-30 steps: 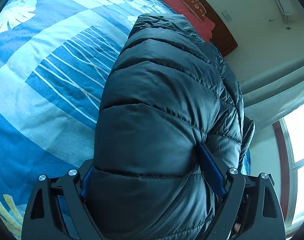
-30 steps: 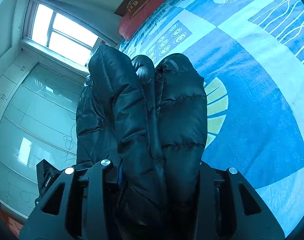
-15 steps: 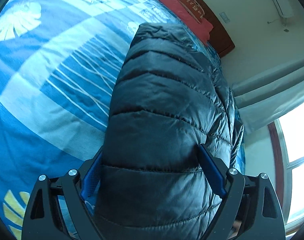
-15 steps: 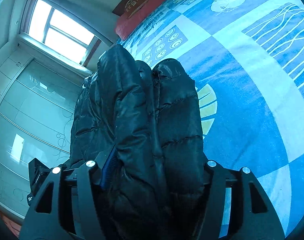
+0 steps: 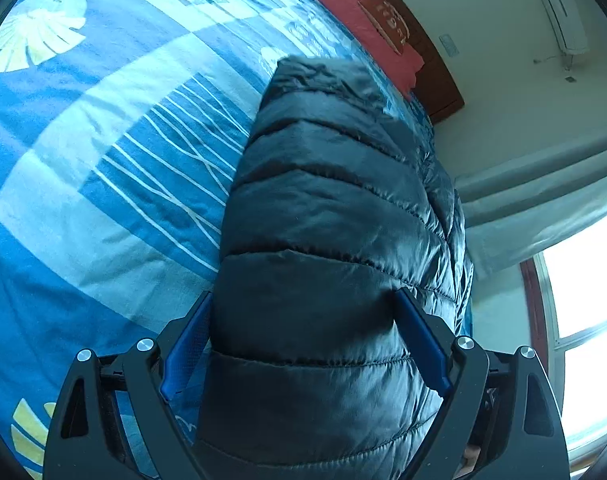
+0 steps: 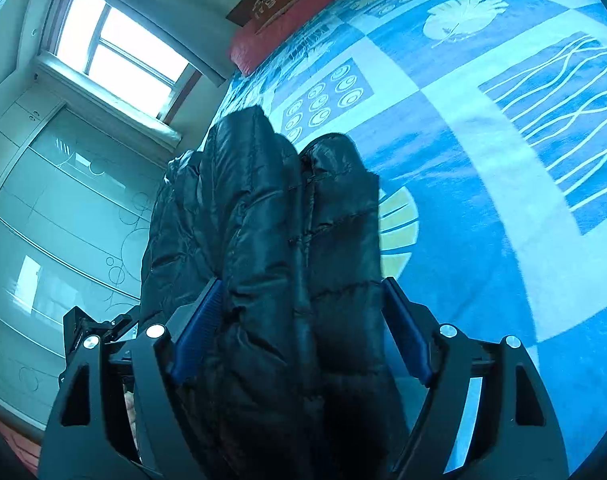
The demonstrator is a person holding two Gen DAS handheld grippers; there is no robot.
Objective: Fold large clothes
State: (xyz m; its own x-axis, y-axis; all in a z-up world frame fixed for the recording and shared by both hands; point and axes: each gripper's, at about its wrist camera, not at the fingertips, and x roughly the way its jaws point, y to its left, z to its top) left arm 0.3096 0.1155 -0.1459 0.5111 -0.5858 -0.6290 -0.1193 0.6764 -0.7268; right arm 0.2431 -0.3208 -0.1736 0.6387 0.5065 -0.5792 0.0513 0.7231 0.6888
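A dark puffer jacket (image 5: 327, 216), quilted and bulky, is folded over and lies on the blue patterned bedspread (image 5: 103, 160). My left gripper (image 5: 303, 300) has its blue pads on both sides of a thick fold of the jacket. In the right wrist view the jacket (image 6: 287, 240) shows as several bunched layers, and my right gripper (image 6: 299, 288) stands around them with its jaws wide, the blue pads at either side of the bundle.
The bedspread (image 6: 483, 140) spreads wide beside the jacket. Red pillows (image 5: 363, 28) and a wooden headboard (image 5: 435, 76) are at the far end. A window (image 6: 115, 52) and glass wardrobe doors (image 6: 63, 220) stand beside the bed.
Both grippers' jaws have spread wider around the jacket. The jacket has sunk lower onto the bedspread and more of the bed shows past it.
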